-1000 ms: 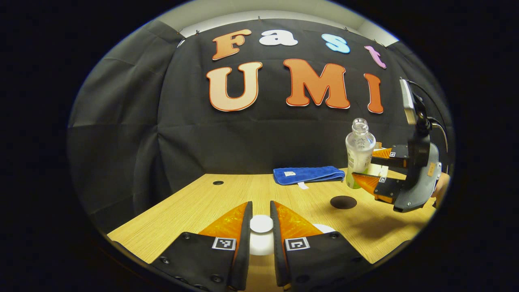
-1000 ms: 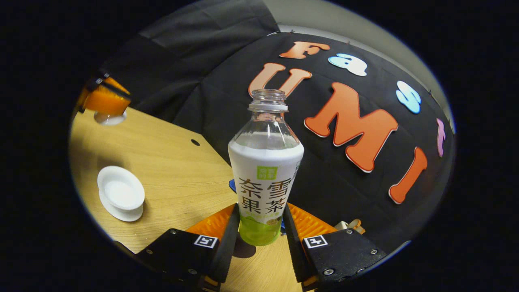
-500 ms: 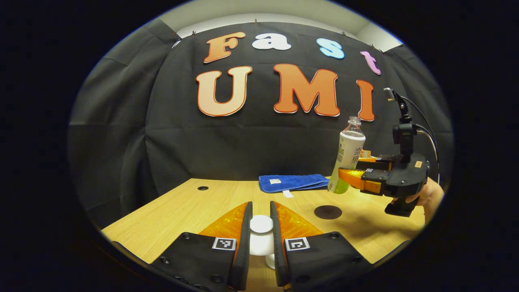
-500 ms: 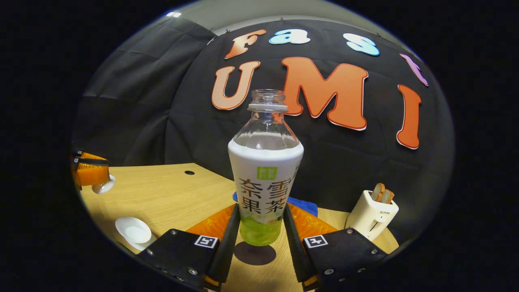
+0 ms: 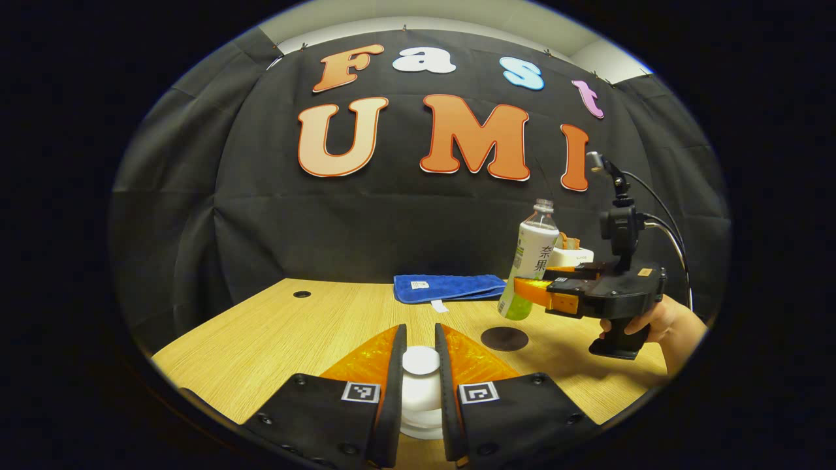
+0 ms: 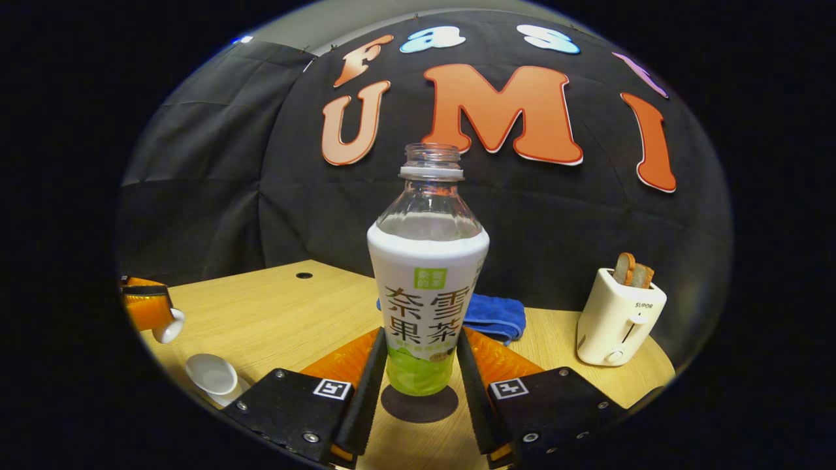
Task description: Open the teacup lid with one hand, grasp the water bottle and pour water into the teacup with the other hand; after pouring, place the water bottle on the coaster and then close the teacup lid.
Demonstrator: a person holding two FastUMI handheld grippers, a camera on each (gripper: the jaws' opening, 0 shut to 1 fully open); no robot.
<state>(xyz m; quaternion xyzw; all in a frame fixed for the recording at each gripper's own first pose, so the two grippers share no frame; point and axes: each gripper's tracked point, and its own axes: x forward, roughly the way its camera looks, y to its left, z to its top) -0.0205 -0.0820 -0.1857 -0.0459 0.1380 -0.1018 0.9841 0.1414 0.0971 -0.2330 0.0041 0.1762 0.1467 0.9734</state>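
Lighting in here is pretty dim overall, with the light coming from overhead so the wooden table [image 5: 313, 326] glows warm while the booth walls stay dark. Soft shadow spreads on the tabletop under the right gripper [image 5: 532, 287] in the left gripper view. The water bottle [image 6: 428, 274] is sharp up close in the right gripper view, small highlights on its clear neck, no harsh glare. Fisheye bends everything hard near the rim: the table edge curves, and the toaster [image 6: 620, 320] leans. Edges go darker and a bit soft, and the teacup [image 6: 212, 375] at the rim looks squashed.
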